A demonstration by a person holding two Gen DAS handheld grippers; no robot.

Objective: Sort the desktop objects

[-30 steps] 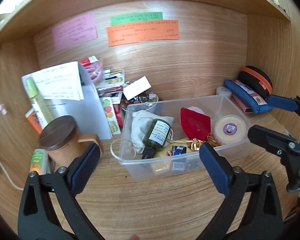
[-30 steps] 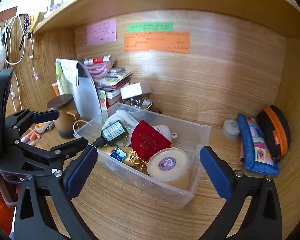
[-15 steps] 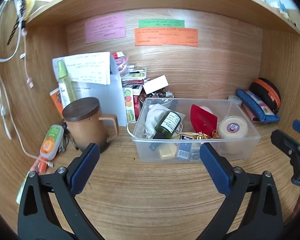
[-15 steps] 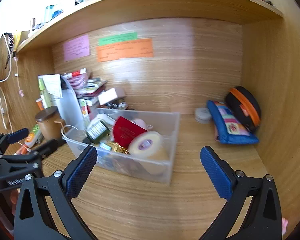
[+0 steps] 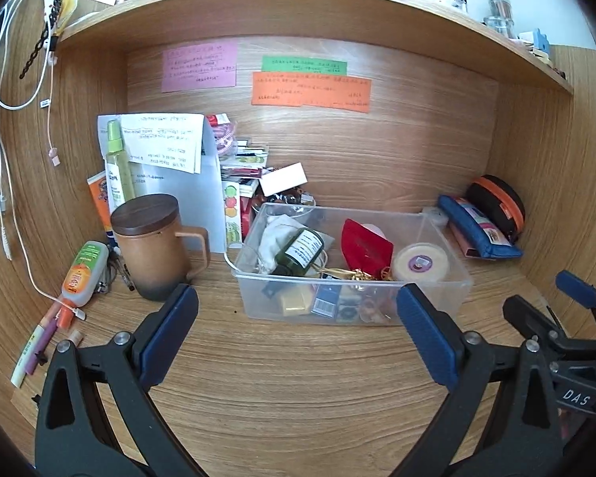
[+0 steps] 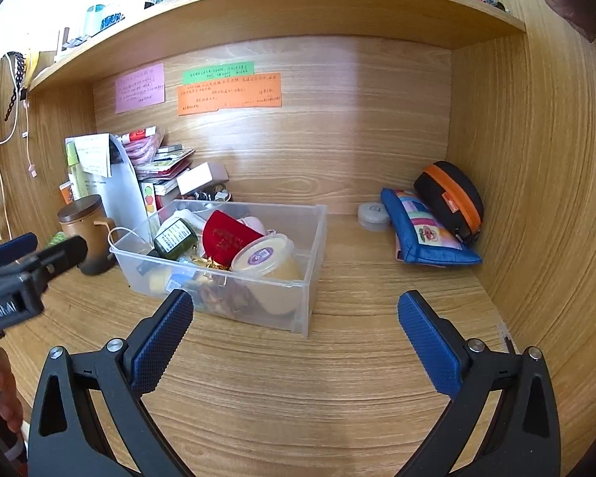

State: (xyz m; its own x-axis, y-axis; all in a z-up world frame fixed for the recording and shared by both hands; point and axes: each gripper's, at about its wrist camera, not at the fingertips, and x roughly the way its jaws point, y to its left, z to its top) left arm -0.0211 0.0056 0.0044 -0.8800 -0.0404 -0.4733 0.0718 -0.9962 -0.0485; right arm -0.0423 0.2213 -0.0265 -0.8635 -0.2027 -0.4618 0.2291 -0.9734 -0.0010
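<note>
A clear plastic bin (image 5: 437,298) (image 6: 310,278) stands mid-desk and holds a dark green bottle (image 5: 300,252) (image 6: 175,238), a red pouch (image 5: 363,248) (image 6: 224,240), a round cream tub (image 5: 419,264) (image 6: 264,258), a white cloth bag (image 5: 272,238) and small packets. My left gripper (image 5: 298,330) hangs open in front of the bin with nothing between its fingers. My right gripper (image 6: 296,338) is open too, over bare desk before the bin's right corner. Each gripper shows at the other view's edge.
A brown lidded mug (image 5: 155,246) (image 6: 87,234) stands left of the bin, with a glue bottle (image 5: 83,274) and pens (image 5: 39,342) beside it. Papers and books (image 5: 242,175) are stacked behind. A blue pencil case (image 5: 476,230) (image 6: 425,230), a black-orange pouch (image 6: 451,198) and a small round tin (image 6: 371,216) sit at the right.
Both grippers have pulled back from the bin and risen, so the bin looks smaller and more desk and shelf show. Both stay open. Nothing in the bin moved.
</note>
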